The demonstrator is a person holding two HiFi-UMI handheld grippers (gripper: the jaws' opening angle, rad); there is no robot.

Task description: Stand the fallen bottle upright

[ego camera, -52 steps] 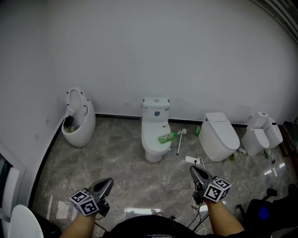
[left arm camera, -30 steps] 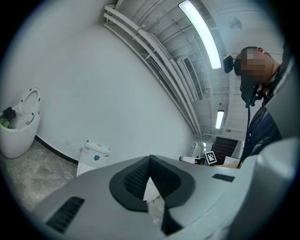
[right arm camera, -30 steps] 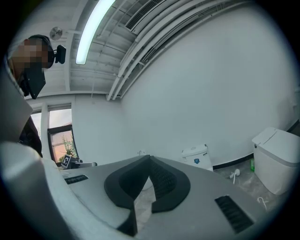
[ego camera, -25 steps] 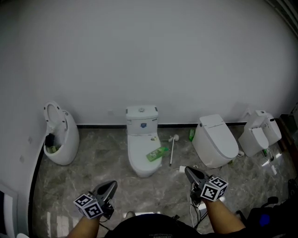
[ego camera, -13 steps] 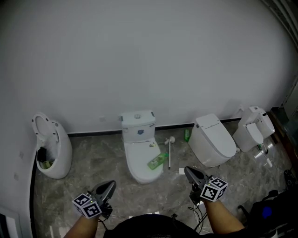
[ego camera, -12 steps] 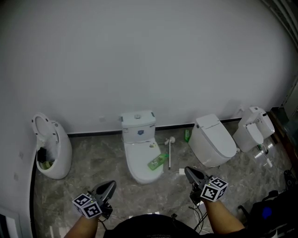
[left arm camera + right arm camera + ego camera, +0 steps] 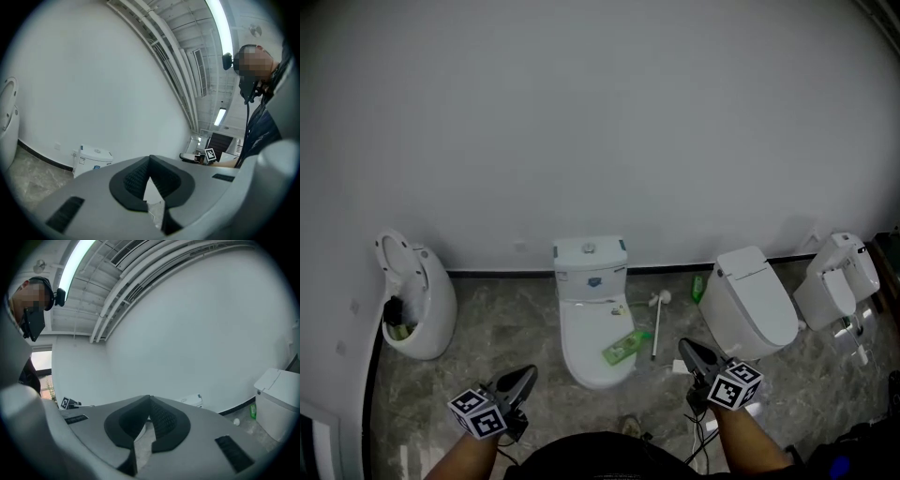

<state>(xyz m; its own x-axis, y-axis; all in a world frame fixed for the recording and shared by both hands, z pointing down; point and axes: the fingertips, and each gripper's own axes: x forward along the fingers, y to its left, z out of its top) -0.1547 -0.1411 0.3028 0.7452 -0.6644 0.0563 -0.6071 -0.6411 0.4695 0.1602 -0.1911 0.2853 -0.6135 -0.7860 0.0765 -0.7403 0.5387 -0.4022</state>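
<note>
Head view, left gripper (image 7: pixel 526 373), right gripper (image 7: pixel 684 345), both closed, empty

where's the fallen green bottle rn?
Head view, centre: the green bottle lies on its side on the middle toilet, at its front right edge, just left of the toilet brush.
</note>
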